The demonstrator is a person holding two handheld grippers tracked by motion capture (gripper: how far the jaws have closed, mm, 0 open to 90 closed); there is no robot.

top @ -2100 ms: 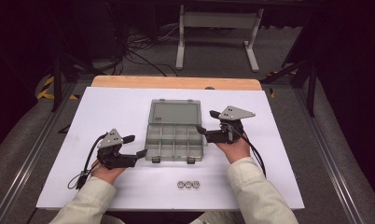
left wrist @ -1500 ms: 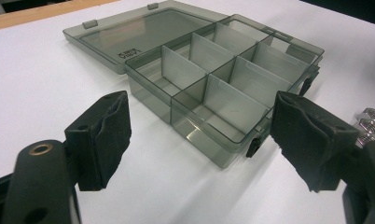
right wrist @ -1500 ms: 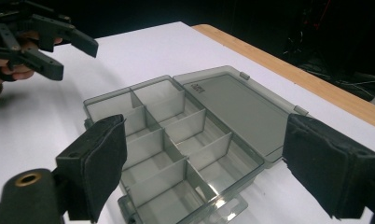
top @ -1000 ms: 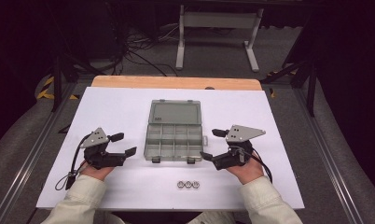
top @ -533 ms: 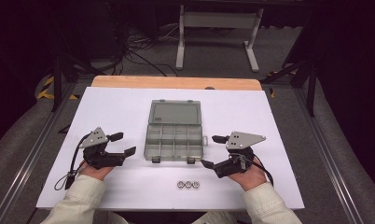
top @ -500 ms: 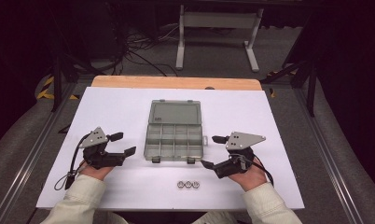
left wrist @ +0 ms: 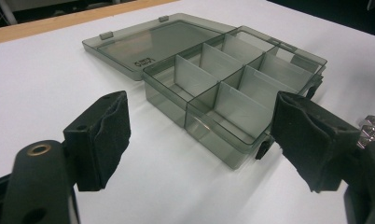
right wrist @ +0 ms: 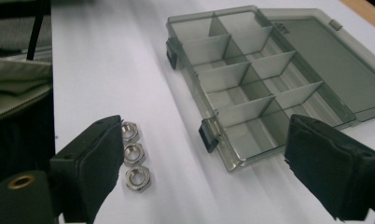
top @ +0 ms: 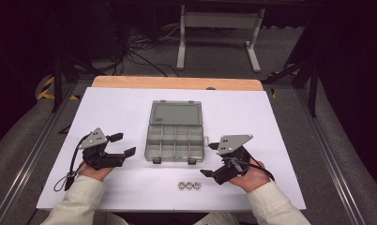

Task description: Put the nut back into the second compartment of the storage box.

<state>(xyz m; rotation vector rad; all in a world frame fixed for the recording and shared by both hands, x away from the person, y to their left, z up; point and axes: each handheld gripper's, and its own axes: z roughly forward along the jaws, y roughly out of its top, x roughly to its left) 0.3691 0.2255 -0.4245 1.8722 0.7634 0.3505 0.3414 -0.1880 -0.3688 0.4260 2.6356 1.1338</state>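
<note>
The compartment box (top: 176, 132) lies open mid-table, its cells empty, three hex nuts (top: 189, 185) just before it. Both grippers, left (top: 123, 144) and right (top: 209, 160), gape empty; probably the right must next pinch a nut.

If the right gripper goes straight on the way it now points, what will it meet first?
Probably the open compartment box, at its near corner by the latch; the right gripper is open, and the three nuts lie beside its left jaw.
</note>
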